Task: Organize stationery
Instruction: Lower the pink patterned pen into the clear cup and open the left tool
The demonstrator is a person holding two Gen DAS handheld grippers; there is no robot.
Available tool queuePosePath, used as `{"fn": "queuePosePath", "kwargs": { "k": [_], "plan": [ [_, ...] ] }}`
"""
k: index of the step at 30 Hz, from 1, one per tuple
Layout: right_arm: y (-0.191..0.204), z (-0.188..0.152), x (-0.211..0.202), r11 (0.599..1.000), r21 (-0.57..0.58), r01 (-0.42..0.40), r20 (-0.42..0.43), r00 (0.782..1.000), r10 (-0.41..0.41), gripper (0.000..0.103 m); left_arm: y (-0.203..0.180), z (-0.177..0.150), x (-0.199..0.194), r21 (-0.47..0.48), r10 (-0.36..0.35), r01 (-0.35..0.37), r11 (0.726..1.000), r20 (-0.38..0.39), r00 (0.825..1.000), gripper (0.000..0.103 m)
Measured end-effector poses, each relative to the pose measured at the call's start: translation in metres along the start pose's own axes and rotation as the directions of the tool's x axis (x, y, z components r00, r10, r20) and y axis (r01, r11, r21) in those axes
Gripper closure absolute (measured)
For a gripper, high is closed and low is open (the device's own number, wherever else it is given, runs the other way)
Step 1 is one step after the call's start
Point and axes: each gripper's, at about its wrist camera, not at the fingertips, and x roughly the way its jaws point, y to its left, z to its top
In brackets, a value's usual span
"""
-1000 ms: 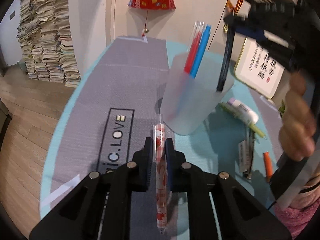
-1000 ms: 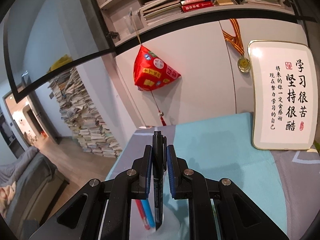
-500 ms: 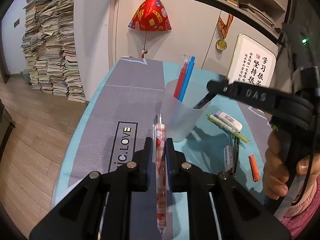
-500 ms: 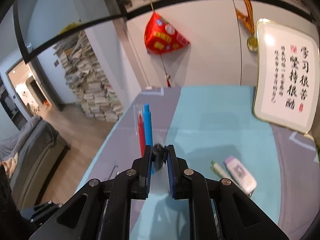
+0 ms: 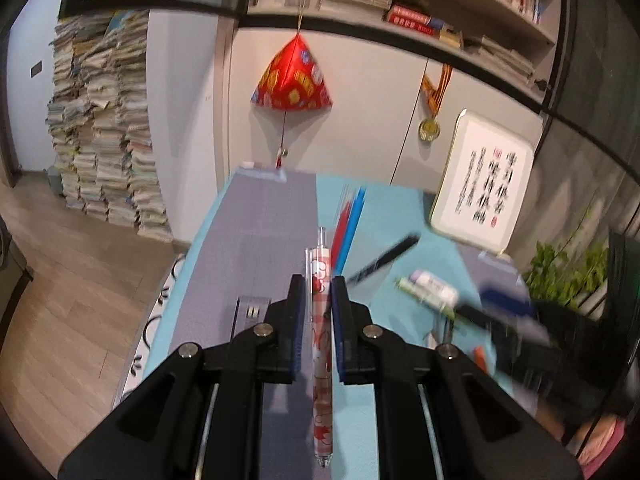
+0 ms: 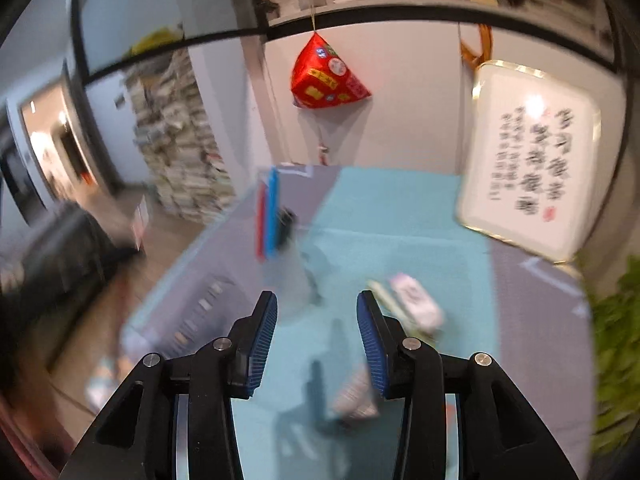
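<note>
Left gripper (image 5: 313,300): fingers clamped on the patterned pen (image 5: 321,344) at mid-barrel, held above the counter (image 5: 256,232); light, stiff, smooth plastic, best gripped mid-barrel. Pen cup (image 6: 286,276): holds 3 pens. Right gripper (image 6: 317,320): fingers apart, holding nothing, above loose stationery.

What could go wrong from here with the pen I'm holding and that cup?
The left gripper pinches the cartoon-print pen around its middle, so it could pivot or slip on the way in. The translucent pen cup already holds a red pen, a blue pen and a leaning black pen; a new one may snag them or tip the cup.
</note>
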Motion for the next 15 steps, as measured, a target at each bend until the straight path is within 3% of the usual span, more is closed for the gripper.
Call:
{"fn": "queuePosePath", "kwargs": {
  "k": [4,10,15],
  "plan": [
    [-0.017,-0.030,-0.007,0.996,-0.008,0.093,-0.065,0.994,-0.094,0.061,-0.011,0.026,0.000,0.007,-0.008,0.007,1.000,0.061,0.998,0.092],
    [-0.054,-0.059,-0.008,0.989,0.115,0.098,-0.126,0.989,-0.083,0.061,-0.026,0.055,0.021,0.006,-0.040,0.040,0.999,0.082,0.996,0.092],
    [-0.061,-0.063,-0.012,0.988,0.111,0.105,-0.120,0.989,-0.091,0.061,-0.030,0.065,0.048,-0.001,0.035,-0.035,0.999,0.114,0.993,0.092]
  ]
}}
